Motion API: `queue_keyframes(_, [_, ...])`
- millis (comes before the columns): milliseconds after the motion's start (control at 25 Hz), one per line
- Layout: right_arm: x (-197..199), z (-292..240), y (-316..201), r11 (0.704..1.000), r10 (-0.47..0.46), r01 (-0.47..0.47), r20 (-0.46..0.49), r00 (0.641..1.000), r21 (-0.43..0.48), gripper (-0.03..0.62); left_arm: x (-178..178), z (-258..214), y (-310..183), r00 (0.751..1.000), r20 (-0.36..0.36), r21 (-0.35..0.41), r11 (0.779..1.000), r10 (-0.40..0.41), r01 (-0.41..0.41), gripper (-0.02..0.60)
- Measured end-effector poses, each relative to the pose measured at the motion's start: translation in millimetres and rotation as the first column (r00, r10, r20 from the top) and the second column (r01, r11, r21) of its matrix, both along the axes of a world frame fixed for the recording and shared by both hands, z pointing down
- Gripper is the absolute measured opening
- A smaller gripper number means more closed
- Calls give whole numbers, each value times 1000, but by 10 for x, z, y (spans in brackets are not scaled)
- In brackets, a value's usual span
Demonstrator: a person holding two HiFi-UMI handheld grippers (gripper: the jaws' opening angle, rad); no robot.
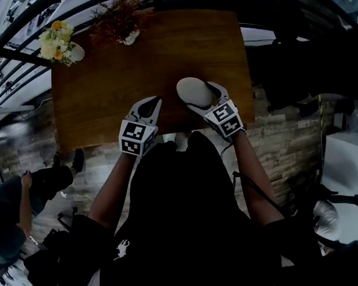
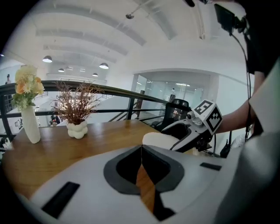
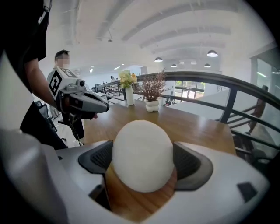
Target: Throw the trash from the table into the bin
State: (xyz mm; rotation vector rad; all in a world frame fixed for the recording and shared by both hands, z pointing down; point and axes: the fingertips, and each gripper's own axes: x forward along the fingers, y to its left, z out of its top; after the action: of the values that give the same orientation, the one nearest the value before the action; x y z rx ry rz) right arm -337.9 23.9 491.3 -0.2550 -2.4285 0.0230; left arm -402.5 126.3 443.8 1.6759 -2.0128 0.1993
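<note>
Holding a white round lump [image 3: 142, 153] clamped in the right tool [image 1: 200, 94] at the table's [image 1: 104, 100] near edge, with the left tool [image 1: 146, 110] closed on nothing alongside. Could slip free mid-carry: smooth, rounded, pinched only at the sides. No bin seen.

Most of the counter [image 1: 171, 56] lies bare through the frame's middle and right. Upper left, a flower vase [image 1: 60, 44] and a dried-twig vase [image 1: 121, 23] block the far edge. A railing [image 2: 118, 91] bounds it beyond. Lower centre, the right gripper [image 1: 198, 94] and its white lump [image 3: 142, 153] fill the near edge.
</note>
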Motion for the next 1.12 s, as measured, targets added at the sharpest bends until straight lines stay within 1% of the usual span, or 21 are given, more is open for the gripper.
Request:
queue_keyframes(80, [64,-123,7,999,43,-43,30,999,8,445,36,-35,-36,1000,4,15,999,31,-31,14])
queue_keyframes(200, [257,-271,-2,990,138,-139,70,988,10,445,149,-59,-112,995,6,37,995,97,-97,14])
queue_keyframes(320, [475,-422,-5,972,233,-234,110,966,-4,445,292,-72,-171,987,-4,51,986,158,-158,14])
queue_keyframes(440, [696,-584,-12,950,313,-313,149,938,-25,445,471,-105,-291,975,-8,67,973,223,-222,14])
queue_keyframes(600, [1027,-701,-55,915,401,-401,180,898,-36,445,778,-122,-536,947,-5,81,944,322,-320,14])
queue_keyframes(760, [1394,-675,-123,879,473,-476,176,863,-27,445,1112,-127,-734,915,-3,89,912,403,-401,14])
queue_keyframes(840, [1604,-655,-172,853,518,-520,174,837,-37,445,1282,-129,-805,900,-4,85,896,437,-435,14])
queue_keyframes(960, [1961,-689,-314,810,584,-581,189,790,-75,445,1575,-145,-957,880,-2,85,877,475,-473,14])
queue_keyframes(1040, [2257,-712,-432,782,621,-616,198,759,-90,446,1853,-167,-1085,862,2,86,859,507,-505,14])
queue_keyframes(1120, [2577,-712,-544,761,646,-642,206,735,-94,445,2172,-207,-1223,842,14,85,838,539,-538,14])
